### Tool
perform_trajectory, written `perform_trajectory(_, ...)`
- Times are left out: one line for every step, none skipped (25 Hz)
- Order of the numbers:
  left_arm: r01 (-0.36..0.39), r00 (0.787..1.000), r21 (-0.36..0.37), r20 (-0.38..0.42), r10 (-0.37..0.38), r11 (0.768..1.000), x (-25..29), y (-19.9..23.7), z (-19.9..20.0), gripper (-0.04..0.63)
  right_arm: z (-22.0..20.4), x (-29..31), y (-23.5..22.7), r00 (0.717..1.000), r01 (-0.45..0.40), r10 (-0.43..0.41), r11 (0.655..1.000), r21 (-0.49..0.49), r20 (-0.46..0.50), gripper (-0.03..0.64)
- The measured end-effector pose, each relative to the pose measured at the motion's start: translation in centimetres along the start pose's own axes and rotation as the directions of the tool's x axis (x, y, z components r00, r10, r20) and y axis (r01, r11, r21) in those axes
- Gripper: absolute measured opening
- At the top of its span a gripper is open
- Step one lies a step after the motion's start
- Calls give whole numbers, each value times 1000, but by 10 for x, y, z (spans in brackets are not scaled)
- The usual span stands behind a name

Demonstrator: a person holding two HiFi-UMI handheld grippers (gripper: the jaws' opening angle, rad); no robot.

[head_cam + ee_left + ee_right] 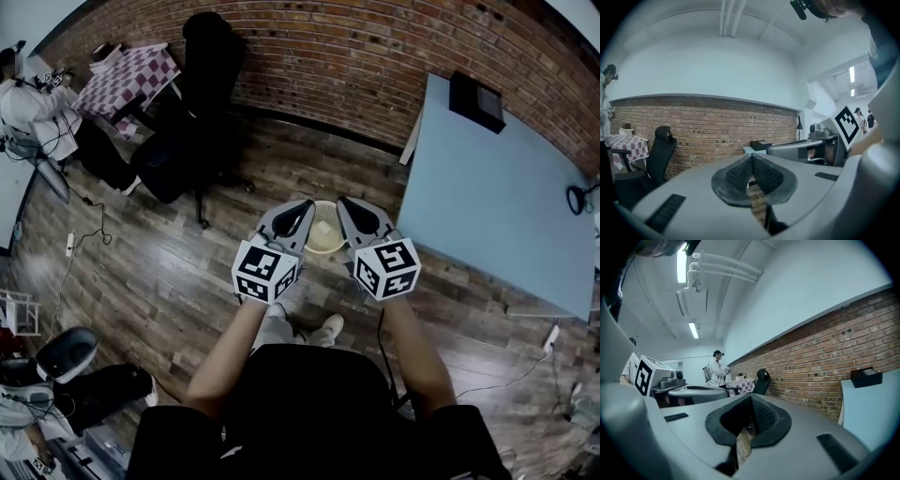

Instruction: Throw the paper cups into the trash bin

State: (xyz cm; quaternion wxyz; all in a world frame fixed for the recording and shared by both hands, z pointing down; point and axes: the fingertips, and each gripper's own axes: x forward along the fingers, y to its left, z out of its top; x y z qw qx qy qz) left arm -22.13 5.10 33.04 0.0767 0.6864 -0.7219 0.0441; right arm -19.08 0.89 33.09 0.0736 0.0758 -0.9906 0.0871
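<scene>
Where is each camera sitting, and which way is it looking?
Head view: on the person's head, looking steeply down at both forearms, left gripper, right gripper, trash bin.
Left gripper view: on the left gripper, looking along its shut jaws at the brick wall; right gripper at right.
Right gripper view: on the right gripper, looking along its shut jaws; left gripper at left.
Shared: brick wall and black chair, in both gripper views.

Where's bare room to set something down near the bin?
Blue table: bare between the black box at its far corner and the black loop at its right edge. Wood floor left of the trash bin: open. Crowded: left gripper and right gripper over the bin, black chairs toward the brick wall.
</scene>
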Motion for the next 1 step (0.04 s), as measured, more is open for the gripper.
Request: perform_trajectory(1,1000,-1,-1,-1,1000,-1,-1,0,9,0,0,1,1000,-2,2,1000,0,0,3)
